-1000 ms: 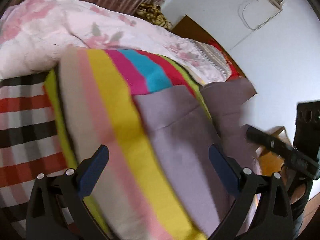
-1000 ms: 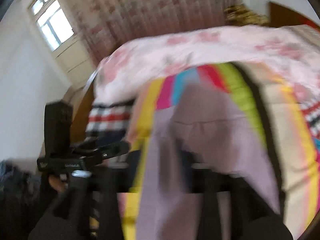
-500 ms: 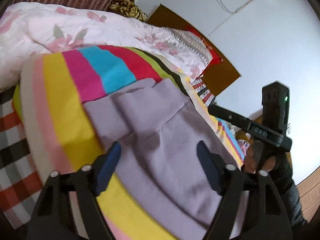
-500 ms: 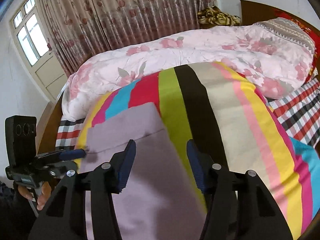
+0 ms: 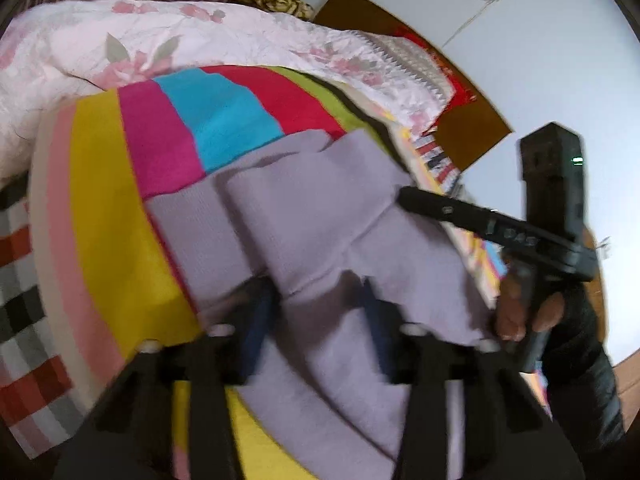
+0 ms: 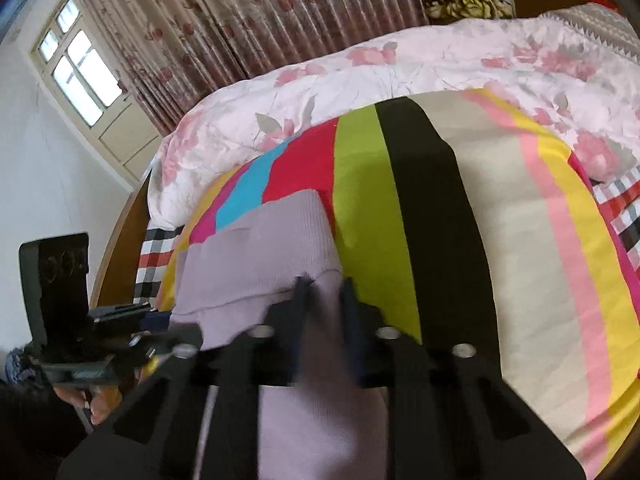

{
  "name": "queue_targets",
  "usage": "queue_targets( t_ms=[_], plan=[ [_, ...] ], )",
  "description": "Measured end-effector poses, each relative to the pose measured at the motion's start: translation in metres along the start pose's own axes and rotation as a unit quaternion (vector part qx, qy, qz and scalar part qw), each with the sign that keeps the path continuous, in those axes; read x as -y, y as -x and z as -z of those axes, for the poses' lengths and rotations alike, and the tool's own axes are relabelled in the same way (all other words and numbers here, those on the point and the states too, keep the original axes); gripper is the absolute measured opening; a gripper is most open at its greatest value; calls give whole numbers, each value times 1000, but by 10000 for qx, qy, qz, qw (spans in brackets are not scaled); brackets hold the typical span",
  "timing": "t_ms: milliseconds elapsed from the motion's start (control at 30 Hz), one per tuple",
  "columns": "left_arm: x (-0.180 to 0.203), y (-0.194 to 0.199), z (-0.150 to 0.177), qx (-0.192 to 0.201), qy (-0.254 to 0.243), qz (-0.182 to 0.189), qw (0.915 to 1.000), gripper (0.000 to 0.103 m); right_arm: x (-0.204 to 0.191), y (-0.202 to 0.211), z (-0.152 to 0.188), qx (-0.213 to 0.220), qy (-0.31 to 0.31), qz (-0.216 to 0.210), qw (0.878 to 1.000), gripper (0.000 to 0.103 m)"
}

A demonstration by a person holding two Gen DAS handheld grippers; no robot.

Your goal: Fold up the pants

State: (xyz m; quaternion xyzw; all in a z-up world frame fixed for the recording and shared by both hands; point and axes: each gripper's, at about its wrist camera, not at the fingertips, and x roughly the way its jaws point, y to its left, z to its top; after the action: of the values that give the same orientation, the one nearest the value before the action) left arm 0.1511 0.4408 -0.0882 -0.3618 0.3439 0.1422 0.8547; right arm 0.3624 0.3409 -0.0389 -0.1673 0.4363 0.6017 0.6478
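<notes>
Lilac-grey pants (image 5: 320,216) lie on a bright striped blanket (image 5: 224,120) on the bed, their cuffs at the far end. My left gripper (image 5: 316,312) is narrowed around a raised fold of the pants, its blue pads blurred. My right gripper (image 6: 324,300) is nearly closed on the pants' right edge (image 6: 256,264). In the left wrist view the right gripper (image 5: 492,228) reaches in from the right, held by a hand. In the right wrist view the left gripper (image 6: 92,328) is at the lower left.
A pink floral duvet (image 6: 400,64) lies bunched behind the blanket. A checked sheet (image 5: 24,280) shows at the left. A wooden headboard (image 5: 460,128) and white wall are at the right, curtains (image 6: 240,12) and a window (image 6: 76,68) behind.
Both grippers have closed from wide open onto the pants fabric. The left gripper has moved in over the pants, and the right gripper has come closer to it.
</notes>
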Motion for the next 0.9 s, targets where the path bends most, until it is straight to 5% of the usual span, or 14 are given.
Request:
queue_targets(
  t_ms=[100, 367, 533, 633, 700, 733, 800, 833, 867, 900],
  plan=[
    [-5, 4, 0, 62, -52, 98, 9999, 12, -18, 14, 1, 277, 357, 273, 9986, 12],
    [2, 78, -6, 848, -139, 346, 9957, 7, -71, 36, -22, 646, 788, 471, 9937, 11],
    [-34, 31, -12, 11, 267, 256, 9993, 7, -54, -20, -13, -107, 505, 811, 9954, 11],
    [-41, 17, -4, -44, 251, 192, 9995, 8, -43, -26, -6, -14, 250, 568, 9981, 12],
    [-41, 18, -4, 13, 215, 191, 9996, 11, -40, -23, -7, -16, 157, 582, 9982, 20],
    [-41, 17, -5, 1, 230, 202, 9995, 12, -40, -22, -7, -39, 141, 624, 9979, 31],
    [-39, 21, -6, -25, 208, 248, 9995, 26, -42, -8, -6, -55, 136, 853, 9962, 49],
    [-35, 27, -5, 32, 151, 266, 9995, 42, -46, 3, -4, 19, 167, 917, 9956, 54],
    [-32, 38, -5, 192, 63, 147, 9997, 74, -52, 21, 1, 145, 241, 965, 9949, 54],
    [-22, 60, -3, 634, -160, -111, 9978, 89, -58, 34, 6, 223, 308, 1007, 9942, 54]
  ],
)
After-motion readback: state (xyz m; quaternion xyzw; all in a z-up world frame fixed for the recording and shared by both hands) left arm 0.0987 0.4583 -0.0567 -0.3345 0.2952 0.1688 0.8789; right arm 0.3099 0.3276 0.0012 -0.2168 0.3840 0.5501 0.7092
